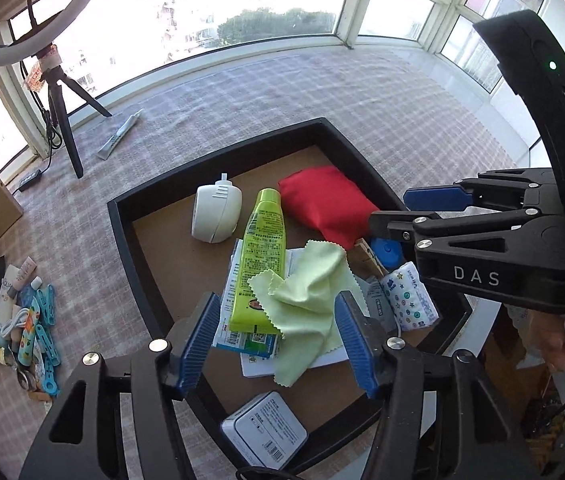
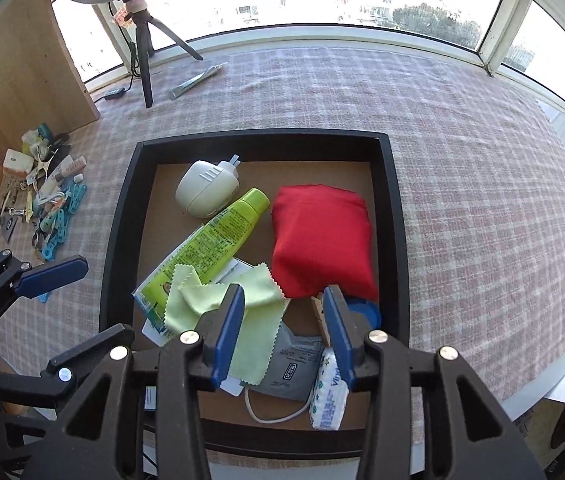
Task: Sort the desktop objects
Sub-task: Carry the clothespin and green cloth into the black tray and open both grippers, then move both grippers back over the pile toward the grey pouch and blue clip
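At 9 o'clock on the checked surface (image 2: 482, 200) we see a heap of small items (image 2: 42, 200). Our left claw (image 1: 278, 344) is released above the black tray (image 2: 396, 216), gripping nothing. Under it the pale green cloth (image 1: 306, 300) lies over a lime tube (image 1: 264, 240). Our right claw (image 2: 284, 332) is released too, with the red pouch (image 2: 322, 236) at 12 o'clock.
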Tool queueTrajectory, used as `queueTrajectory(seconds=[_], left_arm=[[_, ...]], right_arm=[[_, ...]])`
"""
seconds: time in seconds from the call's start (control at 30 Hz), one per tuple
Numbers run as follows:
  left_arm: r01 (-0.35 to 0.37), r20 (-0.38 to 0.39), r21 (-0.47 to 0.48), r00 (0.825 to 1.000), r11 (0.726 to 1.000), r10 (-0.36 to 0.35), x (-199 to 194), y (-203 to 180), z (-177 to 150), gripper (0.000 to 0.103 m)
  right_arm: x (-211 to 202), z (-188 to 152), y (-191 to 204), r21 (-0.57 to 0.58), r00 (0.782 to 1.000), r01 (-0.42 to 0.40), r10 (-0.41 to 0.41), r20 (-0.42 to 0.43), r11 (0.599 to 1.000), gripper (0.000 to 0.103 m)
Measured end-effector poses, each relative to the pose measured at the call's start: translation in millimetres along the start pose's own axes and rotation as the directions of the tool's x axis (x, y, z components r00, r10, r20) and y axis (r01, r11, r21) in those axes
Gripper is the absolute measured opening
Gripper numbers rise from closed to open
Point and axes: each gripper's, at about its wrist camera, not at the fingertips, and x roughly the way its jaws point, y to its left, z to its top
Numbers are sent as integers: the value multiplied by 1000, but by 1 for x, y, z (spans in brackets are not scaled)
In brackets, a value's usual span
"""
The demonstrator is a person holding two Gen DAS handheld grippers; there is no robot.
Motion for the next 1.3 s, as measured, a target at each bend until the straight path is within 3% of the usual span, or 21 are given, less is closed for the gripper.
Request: queueTrajectory(seconds=[0.4, 0.7, 0.97, 1.3], left_arm=[[-53, 5, -120, 999, 991, 54, -17, 71, -20, 53], [-132, -8, -290, 991, 948, 135, -40, 172, -55, 53], [-210, -42, -443, 976, 871, 214, -61, 272, -100, 53], [-265, -108, -650, 960, 712, 259, -79, 402, -180, 50]], right_arm=[[7, 21, 56, -82, 999, -46, 46, -3, 996, 41], [23, 44, 128, -162, 995, -100, 97, -23, 982, 40], [43, 64, 203, -214, 986, -163, 154, -62, 963, 40], [88, 75, 287, -208, 960, -257, 224, -170, 944, 39]])
